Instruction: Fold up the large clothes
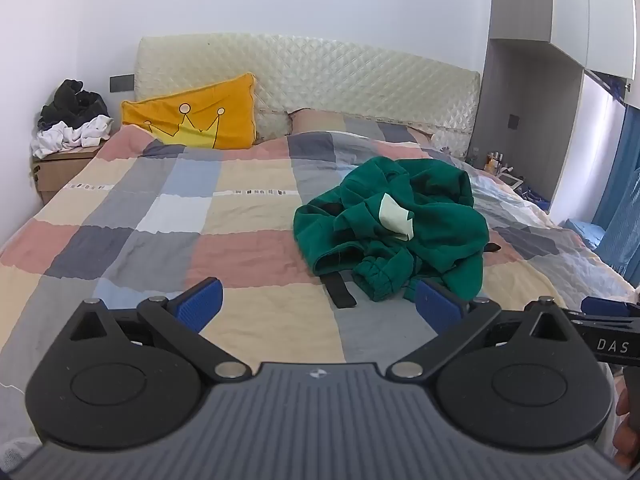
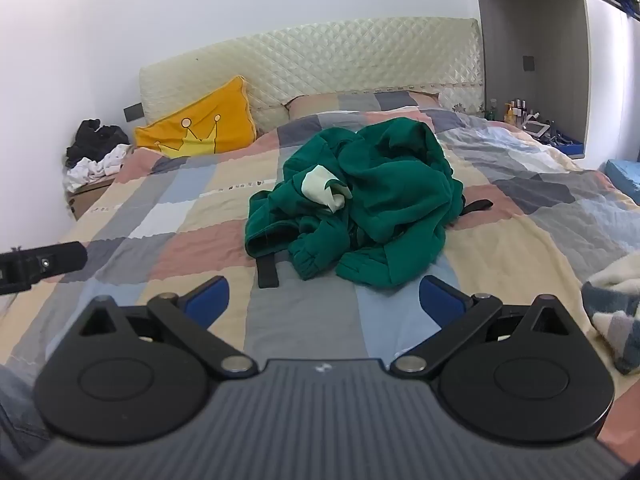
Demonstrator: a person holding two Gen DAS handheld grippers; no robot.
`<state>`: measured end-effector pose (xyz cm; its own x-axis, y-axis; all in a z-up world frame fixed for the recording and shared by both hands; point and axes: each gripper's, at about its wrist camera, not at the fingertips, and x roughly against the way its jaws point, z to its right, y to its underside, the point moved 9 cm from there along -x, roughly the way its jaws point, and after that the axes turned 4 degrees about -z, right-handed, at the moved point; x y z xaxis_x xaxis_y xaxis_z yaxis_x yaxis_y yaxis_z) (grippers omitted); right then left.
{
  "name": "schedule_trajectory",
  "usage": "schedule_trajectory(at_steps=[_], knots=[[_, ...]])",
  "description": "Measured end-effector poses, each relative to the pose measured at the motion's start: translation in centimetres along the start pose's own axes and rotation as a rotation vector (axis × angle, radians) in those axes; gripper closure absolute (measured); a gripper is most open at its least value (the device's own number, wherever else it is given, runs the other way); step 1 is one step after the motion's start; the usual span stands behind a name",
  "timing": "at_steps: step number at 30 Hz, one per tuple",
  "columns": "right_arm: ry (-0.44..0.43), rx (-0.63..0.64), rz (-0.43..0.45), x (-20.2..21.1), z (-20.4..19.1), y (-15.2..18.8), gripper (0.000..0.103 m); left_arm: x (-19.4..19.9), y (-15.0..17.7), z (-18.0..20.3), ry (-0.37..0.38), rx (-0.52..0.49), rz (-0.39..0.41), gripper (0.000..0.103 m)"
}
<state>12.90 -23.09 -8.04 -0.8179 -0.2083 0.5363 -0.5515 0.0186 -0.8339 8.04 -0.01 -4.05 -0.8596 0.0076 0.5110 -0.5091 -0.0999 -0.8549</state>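
Note:
A crumpled dark green garment (image 1: 394, 224) with a pale patch and black straps lies in a heap on the checked bedspread (image 1: 168, 216). It also shows in the right wrist view (image 2: 360, 204) on the bedspread (image 2: 540, 216). My left gripper (image 1: 320, 306) is open and empty, held above the bed short of the heap, which lies ahead and to its right. My right gripper (image 2: 324, 300) is open and empty, just short of the heap's near edge. The right gripper's side (image 1: 608, 320) shows at the right of the left wrist view.
A yellow crown pillow (image 1: 196, 118) leans on the quilted headboard (image 1: 320, 76). A nightstand with piled clothes (image 1: 72, 124) stands at the left. A shelf niche with bottles (image 2: 520, 114) is at the right. A white and blue blanket (image 2: 616, 308) lies at the near right.

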Motion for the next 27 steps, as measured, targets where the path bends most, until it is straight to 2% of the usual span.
schedule_trajectory(at_steps=[27], knots=[[0.0, -0.009, 0.015, -0.06, 0.08, 0.22, 0.0, 0.2, -0.49, 0.4, 0.003, 0.002, 0.007, 0.0]])
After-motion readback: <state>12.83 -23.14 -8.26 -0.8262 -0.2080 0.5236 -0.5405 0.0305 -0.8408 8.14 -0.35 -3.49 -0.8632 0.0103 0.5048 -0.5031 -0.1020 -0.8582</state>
